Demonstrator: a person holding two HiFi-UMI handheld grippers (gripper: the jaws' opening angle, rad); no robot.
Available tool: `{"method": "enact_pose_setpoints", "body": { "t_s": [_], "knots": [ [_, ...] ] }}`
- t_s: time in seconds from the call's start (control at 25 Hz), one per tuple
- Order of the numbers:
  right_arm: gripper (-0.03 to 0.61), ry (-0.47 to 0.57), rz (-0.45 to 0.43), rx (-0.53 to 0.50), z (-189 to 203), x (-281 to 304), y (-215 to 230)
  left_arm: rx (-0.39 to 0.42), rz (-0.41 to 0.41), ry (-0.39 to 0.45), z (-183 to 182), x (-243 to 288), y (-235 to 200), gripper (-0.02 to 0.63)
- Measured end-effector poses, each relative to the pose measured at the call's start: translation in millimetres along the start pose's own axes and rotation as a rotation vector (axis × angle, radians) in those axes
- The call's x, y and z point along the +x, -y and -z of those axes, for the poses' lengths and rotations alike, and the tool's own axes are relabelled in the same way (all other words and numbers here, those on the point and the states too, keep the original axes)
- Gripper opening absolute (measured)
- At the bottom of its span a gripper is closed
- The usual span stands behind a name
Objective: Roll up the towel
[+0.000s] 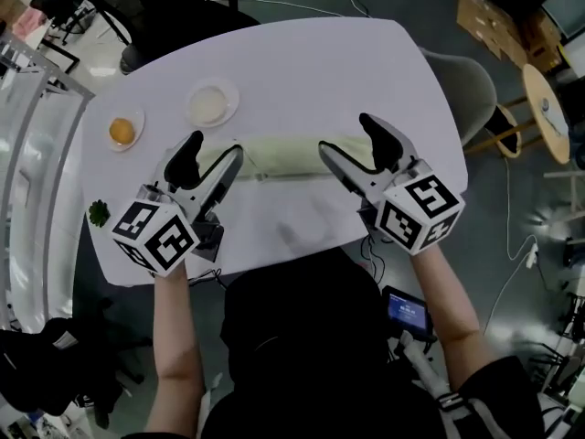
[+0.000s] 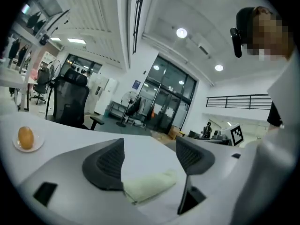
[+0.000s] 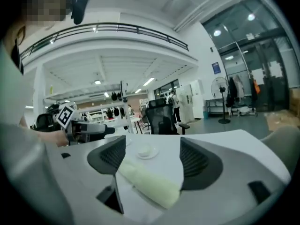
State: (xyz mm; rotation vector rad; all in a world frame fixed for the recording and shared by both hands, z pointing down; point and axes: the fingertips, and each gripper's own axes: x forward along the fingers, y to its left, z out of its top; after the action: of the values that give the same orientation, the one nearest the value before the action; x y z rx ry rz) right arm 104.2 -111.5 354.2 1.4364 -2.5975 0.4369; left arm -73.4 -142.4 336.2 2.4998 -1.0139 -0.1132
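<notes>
A pale yellow-green towel (image 1: 283,157) lies rolled into a long roll across the middle of the white table (image 1: 302,62). My left gripper (image 1: 214,150) hovers over the roll's left end, open, with nothing between its pads. My right gripper (image 1: 345,135) hovers over the right end, also open and empty. In the left gripper view the roll's end (image 2: 149,184) shows low between the wide-apart jaws of that gripper (image 2: 150,156). The right gripper view shows the other end (image 3: 151,184) beneath the open gripper (image 3: 154,157), with the left gripper (image 3: 82,129) in a person's hand across from it.
A small plate with an orange round thing (image 1: 122,132) and a plate with a white thing (image 1: 213,104) sit behind the roll at the left. A green item (image 1: 98,213) lies near the table's left edge. A black chair (image 1: 174,7) and a grey chair (image 1: 468,90) stand around the table.
</notes>
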Motion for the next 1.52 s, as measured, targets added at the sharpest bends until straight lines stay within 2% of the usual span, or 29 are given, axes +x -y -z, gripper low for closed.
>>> {"method": "enact_pose_setpoints", "body": {
  "t_s": [0.12, 0.24, 0.28, 0.32, 0.48, 0.6, 0.76, 0.92, 1.52],
  "knots": [
    [0.354, 0.076, -0.041, 0.042, -14.5, -2.5, -19.8, 0.013, -0.014, 0.096, -15.8, -7.7, 14.9, 0.357],
    [0.303, 0.089, -0.039, 0.0, -15.4, 2.2, -24.5, 0.037, -0.025, 0.156, -20.4, -20.5, 15.3, 0.353],
    [0.291, 0.084, -0.032, -0.013, -13.8, 4.1, -21.9, 0.045, -0.043, 0.175, -21.4, -25.3, 11.8, 0.319],
    [0.263, 0.08, -0.025, -0.017, -12.7, 5.3, -18.4, 0.054, -0.064, 0.191, -22.3, -30.5, 7.8, 0.23],
    [0.103, 0.09, 0.029, -0.017, -14.1, 4.3, -1.2, 0.109, -0.128, 0.2, -23.1, -46.8, -6.2, 0.122],
    [0.013, 0.077, 0.019, -0.037, -11.9, 3.9, 1.7, 0.167, -0.16, 0.18, -17.3, -51.0, -14.1, 0.04],
    [0.009, 0.038, -0.046, -0.08, -5.5, 7.4, -6.1, 0.198, -0.147, 0.148, -7.6, -42.7, -13.7, 0.014],
    [0.009, 0.032, -0.062, -0.14, -4.9, 11.4, -14.4, 0.245, -0.129, 0.098, -5.7, -28.1, -2.8, 0.012],
    [0.008, 0.031, -0.068, -0.186, -7.8, 12.4, -18.8, 0.295, -0.092, 0.109, -18.6, -5.6, 12.2, 0.012]
  ]
}}
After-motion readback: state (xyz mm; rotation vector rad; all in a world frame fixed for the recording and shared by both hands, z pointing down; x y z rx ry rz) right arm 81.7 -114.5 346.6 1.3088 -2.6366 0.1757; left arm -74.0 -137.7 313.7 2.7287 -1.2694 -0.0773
